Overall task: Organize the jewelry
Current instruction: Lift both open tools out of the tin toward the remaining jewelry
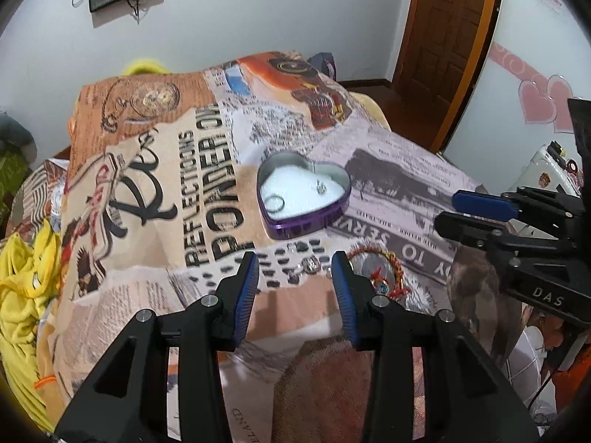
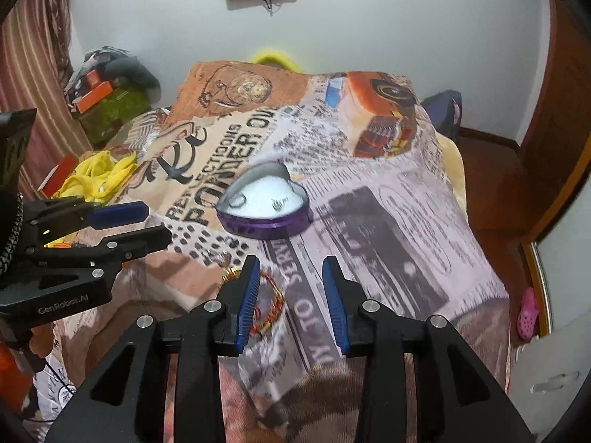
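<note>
A purple heart-shaped tin (image 1: 334, 211) with white lining sits on the printed blanket (image 1: 155, 155). Inside lie a dark ring (image 1: 275, 203) and a small silver earring (image 1: 320, 186). My left gripper (image 1: 295, 262) is open and empty, just in front of the tin, with small silver pieces (image 1: 309, 265) between its tips. A red-and-gold braided bracelet (image 1: 384, 273) lies to its right. My right gripper (image 2: 290, 264) is open and empty, hovering over the blanket; the bracelet (image 2: 269, 295) lies by its left finger. The tin (image 2: 264, 221) is ahead of it.
The blanket covers a raised surface that drops off at the front and right. Yellow cloth (image 1: 22, 280) lies at the left. A wooden door (image 1: 450, 37) and floor are at the far right. Boxes (image 2: 103, 107) are stacked at the back left.
</note>
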`<state>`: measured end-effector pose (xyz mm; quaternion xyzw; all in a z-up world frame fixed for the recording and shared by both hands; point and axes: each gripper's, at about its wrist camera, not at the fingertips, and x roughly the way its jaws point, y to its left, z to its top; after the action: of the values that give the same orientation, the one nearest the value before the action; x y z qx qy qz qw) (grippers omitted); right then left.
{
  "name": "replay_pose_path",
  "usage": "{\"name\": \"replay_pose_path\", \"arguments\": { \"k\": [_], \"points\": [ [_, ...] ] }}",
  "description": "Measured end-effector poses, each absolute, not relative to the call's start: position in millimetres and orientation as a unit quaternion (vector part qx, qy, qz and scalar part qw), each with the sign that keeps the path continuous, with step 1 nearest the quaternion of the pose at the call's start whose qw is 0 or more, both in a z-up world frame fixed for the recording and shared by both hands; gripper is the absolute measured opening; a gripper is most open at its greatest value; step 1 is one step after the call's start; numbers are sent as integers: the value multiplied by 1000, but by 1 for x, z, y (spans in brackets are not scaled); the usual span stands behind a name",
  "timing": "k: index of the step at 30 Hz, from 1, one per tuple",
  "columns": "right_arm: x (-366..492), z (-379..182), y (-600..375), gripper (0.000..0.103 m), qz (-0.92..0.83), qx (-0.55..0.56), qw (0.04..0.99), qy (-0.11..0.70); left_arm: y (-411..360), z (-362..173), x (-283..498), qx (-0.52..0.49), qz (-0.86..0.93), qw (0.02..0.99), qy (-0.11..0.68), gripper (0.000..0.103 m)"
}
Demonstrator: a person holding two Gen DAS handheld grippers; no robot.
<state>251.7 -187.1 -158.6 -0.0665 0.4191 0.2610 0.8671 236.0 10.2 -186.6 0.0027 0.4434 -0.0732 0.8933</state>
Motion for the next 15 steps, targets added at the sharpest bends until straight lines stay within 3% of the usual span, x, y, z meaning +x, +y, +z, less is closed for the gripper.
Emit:
{"name": "replay_pose_path", "arguments": {
  "k": [5, 8, 15],
  "points": [
    [248, -174, -197, 32, 249, -61, 864, 433, 4, -205, 239, -5, -81, 884, 460, 39],
    [247, -182, -203, 32, 247, -50, 860, 444, -3, -213, 241, 0, -88, 879, 469, 27],
    [247, -193, -214, 32, 244, -35, 856, 454, -16, -230, 252, 0, -106, 864, 492, 19]
  ]
}}
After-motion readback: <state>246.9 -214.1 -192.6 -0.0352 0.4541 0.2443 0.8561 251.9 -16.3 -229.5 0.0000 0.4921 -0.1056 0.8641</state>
